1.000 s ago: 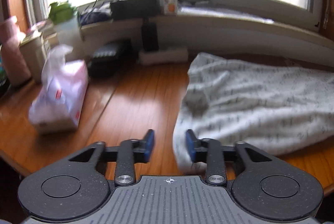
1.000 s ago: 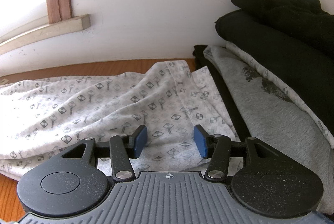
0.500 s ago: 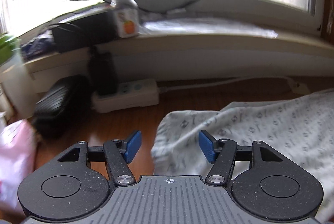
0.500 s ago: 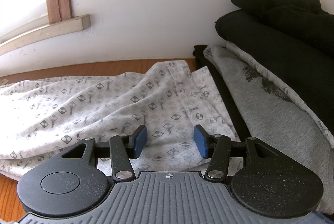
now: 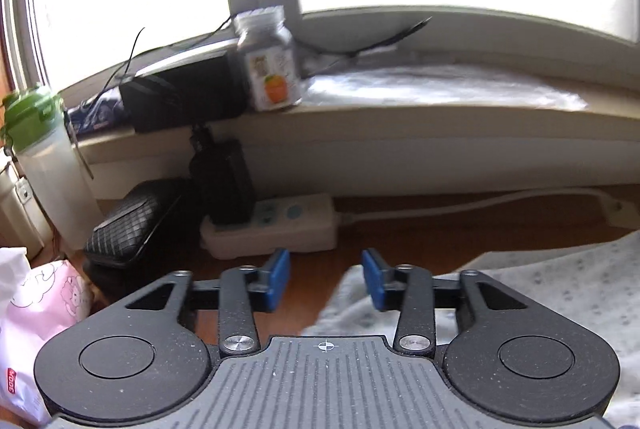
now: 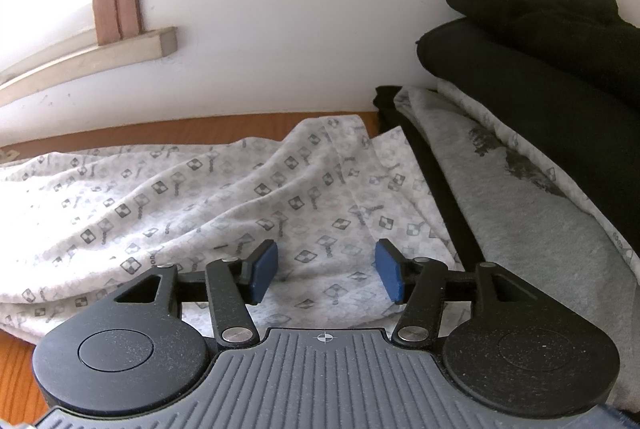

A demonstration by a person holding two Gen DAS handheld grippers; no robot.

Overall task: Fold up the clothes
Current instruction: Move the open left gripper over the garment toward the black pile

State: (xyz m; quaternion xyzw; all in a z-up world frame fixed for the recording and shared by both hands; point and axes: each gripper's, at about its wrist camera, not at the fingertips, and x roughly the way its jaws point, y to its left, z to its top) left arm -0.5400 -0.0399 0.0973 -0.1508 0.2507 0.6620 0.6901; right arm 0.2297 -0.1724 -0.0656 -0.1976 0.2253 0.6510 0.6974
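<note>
Left wrist view: left tool (image 5: 325,280), jaws just narrowing yet empty, straddles the patterned garment's (image 5: 540,281) corner; next, pinch it.

Home room: wooden table (image 5: 460,229) under window sill (image 5: 400,117), power strip (image 5: 276,225), stacked clothes (image 6: 540,117)

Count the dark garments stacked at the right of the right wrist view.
2 on top: one black garment uppermost against the wall, a second black garment under it, resting on the grey garment. A black edge beneath may be a third; more may be hidden.
</note>
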